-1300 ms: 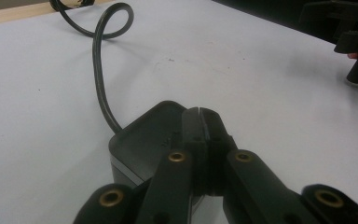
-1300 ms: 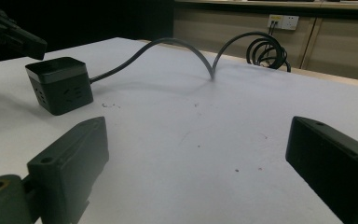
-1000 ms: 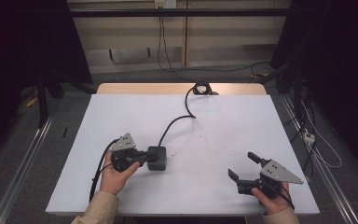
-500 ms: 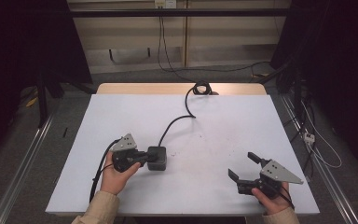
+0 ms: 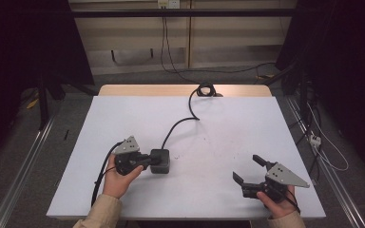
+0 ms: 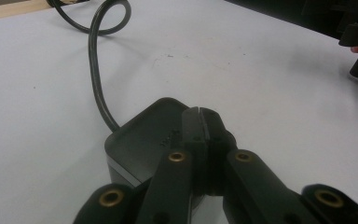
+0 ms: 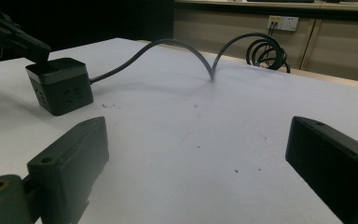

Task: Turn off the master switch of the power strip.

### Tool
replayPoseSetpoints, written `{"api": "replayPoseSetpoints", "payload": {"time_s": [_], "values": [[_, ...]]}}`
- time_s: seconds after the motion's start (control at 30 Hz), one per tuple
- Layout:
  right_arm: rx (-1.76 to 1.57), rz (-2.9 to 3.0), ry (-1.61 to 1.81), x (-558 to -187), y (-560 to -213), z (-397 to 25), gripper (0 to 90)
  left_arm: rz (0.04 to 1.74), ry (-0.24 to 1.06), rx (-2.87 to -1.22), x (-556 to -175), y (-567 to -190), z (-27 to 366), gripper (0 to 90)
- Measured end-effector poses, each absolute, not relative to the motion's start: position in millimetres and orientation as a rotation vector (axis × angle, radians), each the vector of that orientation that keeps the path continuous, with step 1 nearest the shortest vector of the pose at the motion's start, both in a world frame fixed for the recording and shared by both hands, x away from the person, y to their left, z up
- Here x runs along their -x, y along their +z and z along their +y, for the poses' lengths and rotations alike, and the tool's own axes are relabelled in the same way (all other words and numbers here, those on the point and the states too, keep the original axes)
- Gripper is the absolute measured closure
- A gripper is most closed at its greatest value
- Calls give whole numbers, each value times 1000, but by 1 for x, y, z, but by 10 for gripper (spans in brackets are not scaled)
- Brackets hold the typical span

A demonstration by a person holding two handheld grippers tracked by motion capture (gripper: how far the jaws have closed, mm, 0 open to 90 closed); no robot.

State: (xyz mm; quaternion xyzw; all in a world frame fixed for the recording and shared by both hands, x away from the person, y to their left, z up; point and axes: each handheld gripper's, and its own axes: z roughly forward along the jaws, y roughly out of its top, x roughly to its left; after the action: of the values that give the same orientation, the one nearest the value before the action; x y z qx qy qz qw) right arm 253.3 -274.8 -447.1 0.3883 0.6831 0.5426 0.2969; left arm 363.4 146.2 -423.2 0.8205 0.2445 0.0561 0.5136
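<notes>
So at this point my left gripper (image 5: pixel 148 160) sat near the left front part of the white table top (image 5: pixel 218 123), with the hand (image 5: pixel 119 178) wrapped around it from behind. Its jaws were pressed fully together, nothing between them, and the tips rested on the top face of the black cube-shaped power socket block (image 5: pixel 160 160), right at its near edge. In the left gripper view the block (image 6: pixel 144 135) lay directly under and just ahead of the closed tips, sitting flat on the table. The thick black rubber power cord (image 5: pixel 180 123) left the block's far side and snaked away from the gripper, curved once, then ended in a coil (image 5: pixel 205 89) at the far edge of the table.

Over on the right, my right gripper (image 5: pixel 248 171) hovered near the front right corner, well apart from the block, jaws spread wide and holding nothing. Through the right gripper view the block (image 7: pixel 60 86) showed far off to the left beyond the left jaw, socket holes facing me, with the other gripper's tip (image 7: pixel 25 44) resting on top of it. The cord (image 7: pixel 177 49) arched across the table ahead of the open jaws.
</notes>
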Motion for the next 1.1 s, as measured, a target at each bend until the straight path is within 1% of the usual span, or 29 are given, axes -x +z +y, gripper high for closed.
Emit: {"api": "replayPoseSetpoints", "payload": {"time_s": [1.1], "values": [[-1027,1821,1439,-252,-447,-274,59,585,125,-1965,-364,-425,147,900]]}}
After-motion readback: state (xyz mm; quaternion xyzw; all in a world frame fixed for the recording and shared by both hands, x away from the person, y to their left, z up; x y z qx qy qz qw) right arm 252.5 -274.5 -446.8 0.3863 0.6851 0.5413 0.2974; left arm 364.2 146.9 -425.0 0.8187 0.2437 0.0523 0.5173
